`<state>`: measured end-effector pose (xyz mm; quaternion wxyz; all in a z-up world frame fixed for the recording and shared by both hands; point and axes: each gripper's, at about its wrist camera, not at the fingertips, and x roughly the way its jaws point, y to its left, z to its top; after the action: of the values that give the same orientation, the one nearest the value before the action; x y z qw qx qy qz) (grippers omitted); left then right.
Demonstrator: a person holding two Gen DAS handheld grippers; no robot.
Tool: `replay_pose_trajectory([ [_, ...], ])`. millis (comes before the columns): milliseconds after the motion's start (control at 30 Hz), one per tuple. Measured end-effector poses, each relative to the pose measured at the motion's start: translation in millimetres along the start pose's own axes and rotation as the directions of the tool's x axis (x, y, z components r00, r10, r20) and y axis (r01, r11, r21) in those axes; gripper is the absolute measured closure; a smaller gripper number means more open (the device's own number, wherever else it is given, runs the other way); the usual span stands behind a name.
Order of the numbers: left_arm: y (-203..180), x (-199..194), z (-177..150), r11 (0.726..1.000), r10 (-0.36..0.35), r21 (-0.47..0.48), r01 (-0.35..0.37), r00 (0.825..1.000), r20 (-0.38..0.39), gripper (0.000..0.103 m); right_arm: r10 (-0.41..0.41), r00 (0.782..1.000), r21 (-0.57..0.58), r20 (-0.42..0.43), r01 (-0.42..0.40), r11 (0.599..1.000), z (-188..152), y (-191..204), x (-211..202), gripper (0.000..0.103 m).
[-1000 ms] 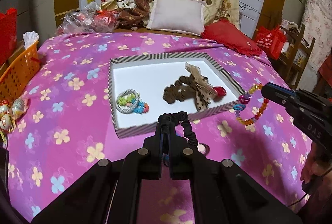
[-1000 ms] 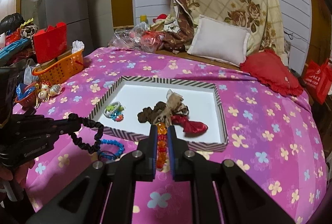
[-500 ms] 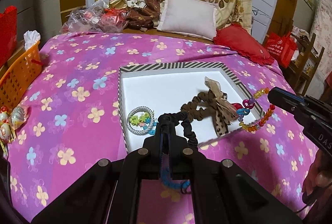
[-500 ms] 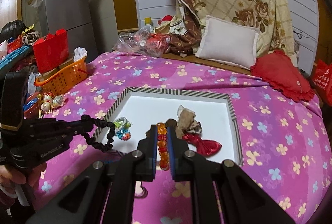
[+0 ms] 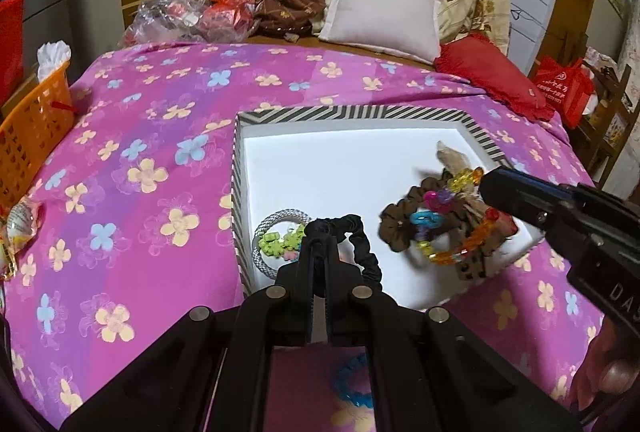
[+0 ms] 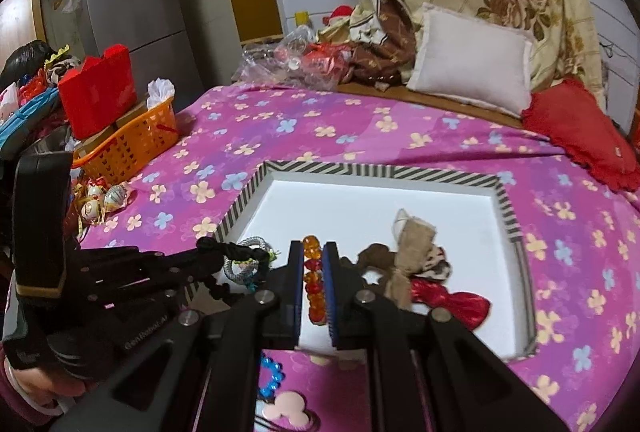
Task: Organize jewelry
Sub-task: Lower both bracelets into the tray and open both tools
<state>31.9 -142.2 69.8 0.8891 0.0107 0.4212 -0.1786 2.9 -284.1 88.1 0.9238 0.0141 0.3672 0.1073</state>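
Left claw (image 5: pixel 319 238), ruffled black scrunchie (image 5: pixel 362 248)

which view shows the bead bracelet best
Left wrist view: the whole bead bracelet hangs as a loop from the right gripper over the tray. Right wrist view shows only a few orange and red beads between its fingers.

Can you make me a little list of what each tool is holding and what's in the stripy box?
Left tool: shut on the black scrunchie, over the box's near edge
Right tool: shut on the bead bracelet, over the box
Box: white inside, striped rim, on the flowery bedspread
Already in box: silver hair tie, brown scrunchie, red bow
Outside box: blue bracelet
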Motion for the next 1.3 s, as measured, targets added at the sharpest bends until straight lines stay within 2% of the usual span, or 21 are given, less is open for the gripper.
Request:
replay_pose_trajectory([
  [300,7.8,21.1,-7.5,1.0,0.019,-0.009,-0.019,0.999,-0.032,0.099,-0.021,0.996,0.053,-0.084,0.025,0.998,-21.2,-22.7,37.0,0.094],
  [733,2.3,33.0,-12.0,0.999,0.042,0.009,-0.041,0.998,-0.049,0.099,-0.066,0.991,0.028,-0.121,0.07,0.997,-30.4,-29.2,48.5,0.093],
  [767,2.2,33.7,-12.4,0.999,0.045,0.008,-0.044,0.998,-0.05,0.099,-0.068,0.99,0.03,-0.122,0.072,0.997,-30.9,-29.4,48.5,0.09],
  [800,2.2,34.5,-12.5,0.999,0.049,0.007,-0.049,0.997,-0.052,0.099,-0.069,0.99,0.035,-0.124,0.074,0.997,-31.4,-29.7,48.1,0.081],
  [833,2.3,35.1,-12.9,0.999,0.053,0.005,-0.053,0.997,-0.054,0.098,-0.073,0.99,0.04,-0.122,0.079,0.996,-31.8,-30.1,46.9,0.068],
  [900,3.2,36.5,-13.7,0.998,0.057,0.002,-0.056,0.996,-0.064,0.092,-0.082,0.991,0.048,-0.109,0.087,0.995,-32.7,-31.0,42.2,0.054],
  [967,4.4,37.1,-14.7,0.999,0.048,-0.006,-0.048,0.996,-0.075,0.076,-0.076,0.992,0.054,-0.1,0.081,0.995,-33.1,-31.5,37.6,0.053],
  [1000,5.1,36.1,-15.5,0.999,0.049,-0.011,-0.05,0.996,-0.074,0.073,-0.071,0.993,0.056,-0.099,0.077,0.995,-33.2,-31.3,34.9,0.053],
  [1167,3.7,24.6,-19.4,0.998,0.056,-0.01,-0.057,0.997,-0.056,0.072,-0.058,0.995,0.046,-0.079,0.062,0.997,-34.9,-26.6,18.0,0.052],
  [1300,3.0,9.9,-22.8,0.997,0.081,-0.003,-0.082,0.996,-0.025,0.07,-0.075,0.996,0.026,-0.051,0.077,0.997,-38.7,-19.0,-1.0,0.046],
])
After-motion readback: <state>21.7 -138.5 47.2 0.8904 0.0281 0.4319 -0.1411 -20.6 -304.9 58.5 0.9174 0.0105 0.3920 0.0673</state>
